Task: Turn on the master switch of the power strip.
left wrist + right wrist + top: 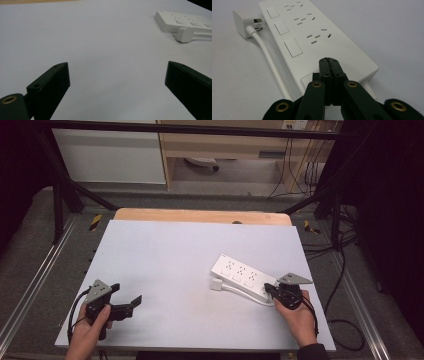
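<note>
— Two grippers were on my screens at that moment, one in each of the person's hands, at the near edge of a pale grey table (165,250).

— Where was the power strip?

— I saw the white power strip (243,276) lying flat on the right half of the table, set at a slant, with three sockets and three switches on its top face. Its white cord (270,63) ran along one long side and ended in a white plug (243,22), which lay on the table just beside the strip's far end, prongs pointing at the strip.

— And the right gripper?

— I saw the right gripper (329,61) with its two black jaws pressed flat together, nothing between them. Their tips sat over the near end of the power strip, just short of the nearest switch. Whether the tips actually touched the plastic, I could not tell.

— And the left one?

— I saw the left gripper (131,301) held low over the left part of the table, well apart from the strip. Its jaws stood wide, with bare table between them. In the left gripper view, the strip and plug appeared far off at the upper right.

— Anything else?

— Beyond the table, I saw a wooden edge (200,215) and dark cables (345,270) on the floor to the right.
</note>
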`<state>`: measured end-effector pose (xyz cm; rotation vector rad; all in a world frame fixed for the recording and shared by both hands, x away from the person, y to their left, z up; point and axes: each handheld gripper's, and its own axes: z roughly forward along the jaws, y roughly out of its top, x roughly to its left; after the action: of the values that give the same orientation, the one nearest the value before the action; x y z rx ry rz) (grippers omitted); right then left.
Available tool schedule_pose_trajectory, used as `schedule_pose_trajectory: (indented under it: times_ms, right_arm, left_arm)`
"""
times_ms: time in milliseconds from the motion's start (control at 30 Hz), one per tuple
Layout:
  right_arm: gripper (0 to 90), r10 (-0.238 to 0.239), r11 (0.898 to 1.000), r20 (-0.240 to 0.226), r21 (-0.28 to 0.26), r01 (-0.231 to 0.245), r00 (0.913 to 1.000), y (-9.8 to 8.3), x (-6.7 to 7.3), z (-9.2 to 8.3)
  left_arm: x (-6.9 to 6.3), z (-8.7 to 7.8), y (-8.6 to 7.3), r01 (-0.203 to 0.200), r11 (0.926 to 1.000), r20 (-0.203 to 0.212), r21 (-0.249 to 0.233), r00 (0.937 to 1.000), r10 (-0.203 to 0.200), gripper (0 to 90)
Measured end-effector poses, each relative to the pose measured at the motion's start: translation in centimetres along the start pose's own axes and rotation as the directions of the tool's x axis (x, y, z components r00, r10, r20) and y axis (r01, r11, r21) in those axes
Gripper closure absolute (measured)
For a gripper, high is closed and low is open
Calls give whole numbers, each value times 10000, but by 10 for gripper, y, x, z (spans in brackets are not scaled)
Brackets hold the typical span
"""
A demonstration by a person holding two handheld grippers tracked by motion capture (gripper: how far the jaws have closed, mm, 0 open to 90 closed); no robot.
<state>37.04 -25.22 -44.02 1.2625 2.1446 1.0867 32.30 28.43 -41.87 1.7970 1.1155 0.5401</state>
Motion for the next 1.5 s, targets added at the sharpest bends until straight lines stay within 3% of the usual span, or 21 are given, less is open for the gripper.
schedule_pose_trajectory:
  times_ms: [1500]
  right_arm:
    - [889,134,9995,104,-281,-131,9999,-1,-3,-1]
  left_arm:
    - [0,0,0,-61,10000,22,18,10000,61,58]
